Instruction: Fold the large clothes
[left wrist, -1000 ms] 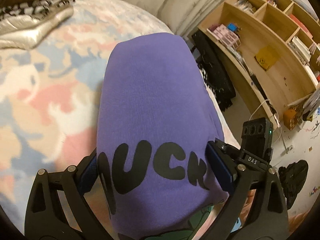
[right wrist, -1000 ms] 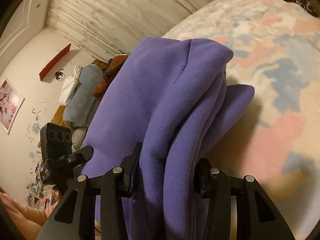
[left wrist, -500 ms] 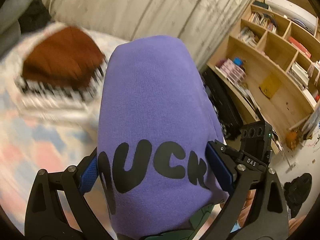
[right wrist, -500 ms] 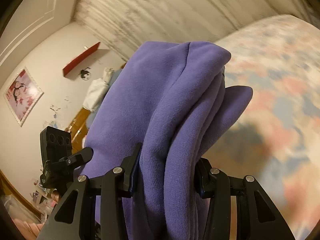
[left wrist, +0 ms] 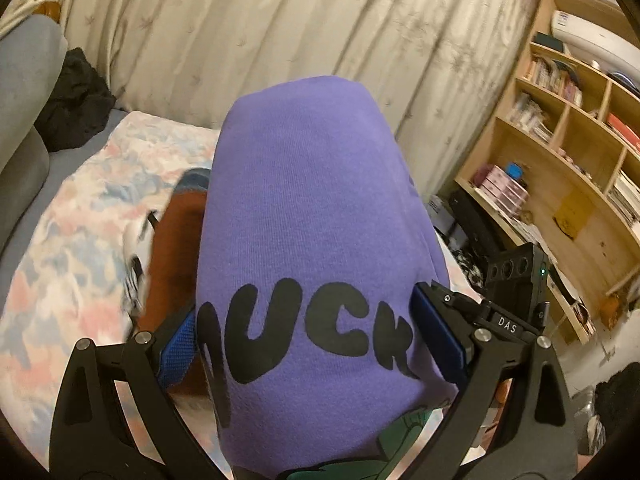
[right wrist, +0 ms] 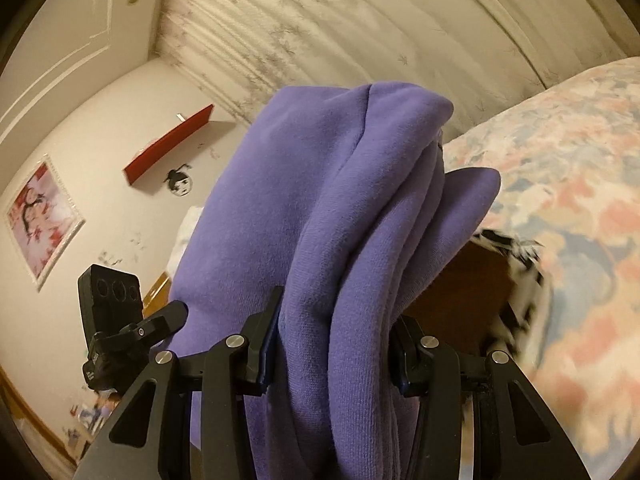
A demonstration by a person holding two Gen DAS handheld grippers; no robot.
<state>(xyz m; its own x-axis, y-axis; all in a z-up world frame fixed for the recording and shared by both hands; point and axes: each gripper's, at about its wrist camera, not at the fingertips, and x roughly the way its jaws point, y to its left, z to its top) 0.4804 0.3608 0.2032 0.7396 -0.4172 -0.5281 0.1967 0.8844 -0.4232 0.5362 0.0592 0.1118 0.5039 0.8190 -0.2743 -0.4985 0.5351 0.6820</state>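
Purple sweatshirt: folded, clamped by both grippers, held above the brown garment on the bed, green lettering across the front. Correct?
One thing is off: the lettering is black, not green, as the left wrist view shows. The rest holds: the folded purple sweatshirt is clamped by the left gripper and the right gripper, above the brown garment on the bed.

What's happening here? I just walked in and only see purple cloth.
A person holds a folded purple sweatshirt with both grippers: the left gripper and the right gripper are each clamped on the bundle. It is lifted above the patterned bedspread, over a brown garment lying there.
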